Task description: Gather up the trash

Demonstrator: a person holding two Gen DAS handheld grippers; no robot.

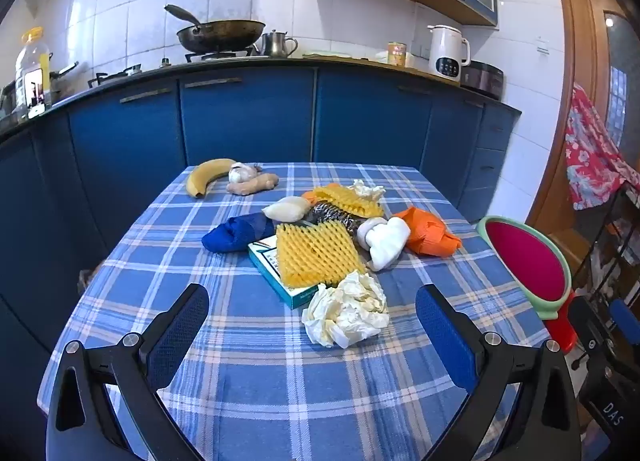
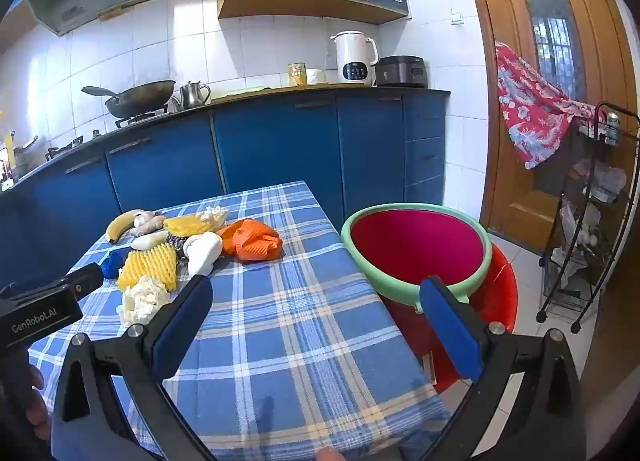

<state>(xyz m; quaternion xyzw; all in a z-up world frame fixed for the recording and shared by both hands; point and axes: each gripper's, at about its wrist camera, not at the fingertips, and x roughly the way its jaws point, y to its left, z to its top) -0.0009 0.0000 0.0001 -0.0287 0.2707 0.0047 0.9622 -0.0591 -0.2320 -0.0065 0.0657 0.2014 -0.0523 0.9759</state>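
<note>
1. Left gripper (image 1: 312, 325) and right gripper (image 2: 316, 325): jaws spread wide, nothing grasped.
2. Crumpled white paper wad (image 1: 346, 315) lies at 12 o'clock of the left jaws, touching the teal cardboard box (image 1: 276, 275).
3. Risk: box dragged along; yellow foam fruit net (image 1: 316, 253) dislodged.
4. Red basin with green rim (image 2: 416, 247) sits off-table at 1 o'clock of the right gripper; drops could miss.

"GenRobot.AI" marks the left gripper (image 2: 44, 311) body ("DAS" on the right gripper (image 1: 612, 413)).
</note>
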